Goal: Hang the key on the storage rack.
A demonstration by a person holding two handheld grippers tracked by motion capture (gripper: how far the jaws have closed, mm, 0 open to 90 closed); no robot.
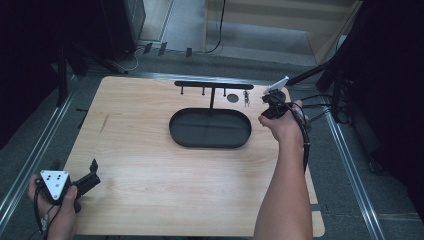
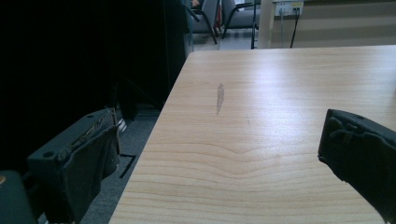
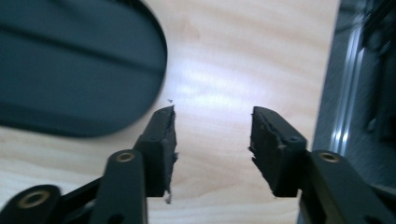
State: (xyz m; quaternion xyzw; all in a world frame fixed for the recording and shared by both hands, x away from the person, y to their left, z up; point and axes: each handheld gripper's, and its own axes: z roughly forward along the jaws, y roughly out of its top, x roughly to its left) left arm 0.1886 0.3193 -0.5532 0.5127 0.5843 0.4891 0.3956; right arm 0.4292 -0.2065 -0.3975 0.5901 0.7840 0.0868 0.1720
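Right gripper [image 1: 270,102] hovering above the desk [image 1: 150,165] at its far right corner, jaws parted with nothing between. Just left of it: black oval tray [image 1: 210,128] with its hook stand [image 1: 212,86], keys [image 1: 246,97] hanging from the bar's right end. Left gripper [image 1: 85,180] agape at the near left corner, well apart from the tray.

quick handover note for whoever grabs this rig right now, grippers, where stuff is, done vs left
Left gripper: open, empty, at the table's near left corner.
Right gripper: open, nothing between the jaws, over bare wood just right of the black oval tray.
Black stand with a hook bar rises behind the tray; a small metal item, likely keys, hangs at its right end.
Tray holds nothing.
Done: the hanging, by the look of it.
Left: unclear; perhaps moving the right gripper back.
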